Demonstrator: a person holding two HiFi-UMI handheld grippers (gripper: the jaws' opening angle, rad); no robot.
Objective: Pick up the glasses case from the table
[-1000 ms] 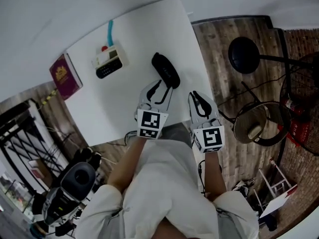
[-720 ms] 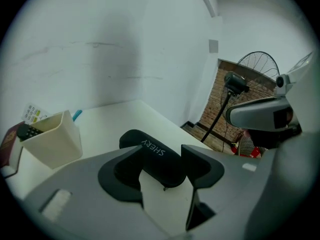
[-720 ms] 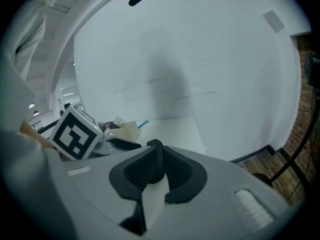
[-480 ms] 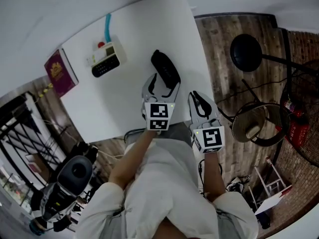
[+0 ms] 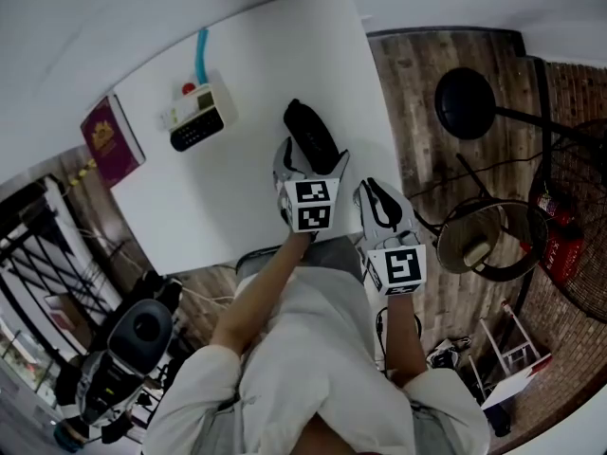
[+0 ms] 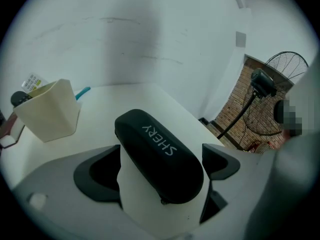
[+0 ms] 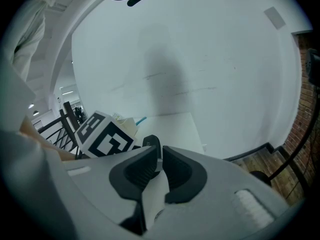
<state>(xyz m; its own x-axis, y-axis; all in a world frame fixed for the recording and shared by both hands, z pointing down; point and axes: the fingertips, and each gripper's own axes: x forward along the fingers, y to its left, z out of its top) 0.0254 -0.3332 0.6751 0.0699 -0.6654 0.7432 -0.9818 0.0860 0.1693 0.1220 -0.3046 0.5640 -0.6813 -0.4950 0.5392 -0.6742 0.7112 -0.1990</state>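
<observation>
A black glasses case [image 5: 306, 131] lies near the right edge of the white table [image 5: 237, 188]. In the left gripper view the case [image 6: 157, 151] bears white lettering and fills the gap between the jaws. My left gripper [image 5: 310, 162] [image 6: 159, 173] straddles the case's near end. Its jaws are opening and both dark pads [image 6: 95, 176] stand clear of the case's sides. My right gripper [image 5: 377, 197] [image 7: 161, 159] hangs off the table's right edge, beside the left one, shut with nothing between its jaws. From there the case's end [image 7: 151, 143] shows just past its fingertips.
A cream desk organiser [image 5: 199, 112] [image 6: 50, 116] holding small items stands at the table's far left, with a teal item [image 5: 202, 53] behind it. A red booklet [image 5: 107, 138] lies at the left corner. Standing fans [image 5: 488, 240] and a round base [image 5: 465, 102] occupy the wooden floor to the right.
My left gripper has moved forward and down over the case's near end, and its jaws have spread wide around it. The right gripper has stayed where it was.
</observation>
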